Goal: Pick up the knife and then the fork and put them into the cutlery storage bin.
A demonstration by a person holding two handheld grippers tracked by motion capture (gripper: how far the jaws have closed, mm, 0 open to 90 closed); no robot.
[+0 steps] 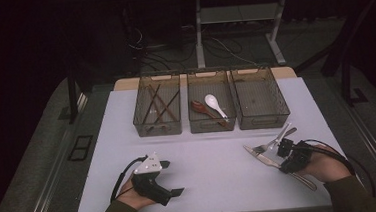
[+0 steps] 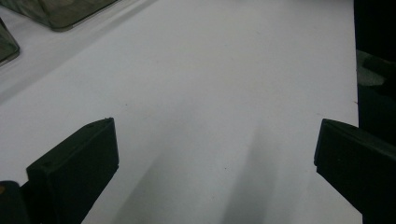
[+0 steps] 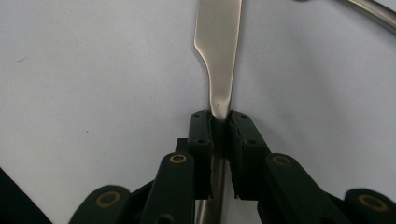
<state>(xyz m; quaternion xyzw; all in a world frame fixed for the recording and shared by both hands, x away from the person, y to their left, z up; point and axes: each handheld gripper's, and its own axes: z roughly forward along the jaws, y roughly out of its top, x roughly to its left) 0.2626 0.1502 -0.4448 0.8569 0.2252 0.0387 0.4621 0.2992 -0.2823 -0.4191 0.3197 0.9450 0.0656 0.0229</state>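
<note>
A white table point(image 1: 128, 140) stands on grey floor point(image 1: 39, 161) in a dark room, a desk frame point(image 1: 235, 27) behind.

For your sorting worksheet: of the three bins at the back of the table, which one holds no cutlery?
The right-hand bin holds none. The left bin holds chopsticks; the middle bin holds a white spoon and a brown one.

We look from the high view forward and down over the whole table point(image 1: 204, 155), from the person's side, far enough to take in three bins point(image 1: 210, 108) at the back and floor beyond. Our left gripper view sits low and close over the bare tabletop, facing across it toward bin corners point(image 2: 60, 14) at its upper left. Our right gripper view sits closest of all, looking along its jaws at a knife point(image 3: 218, 56). The knife point(image 1: 265, 158) and the white tabletop also appear from above.
</note>
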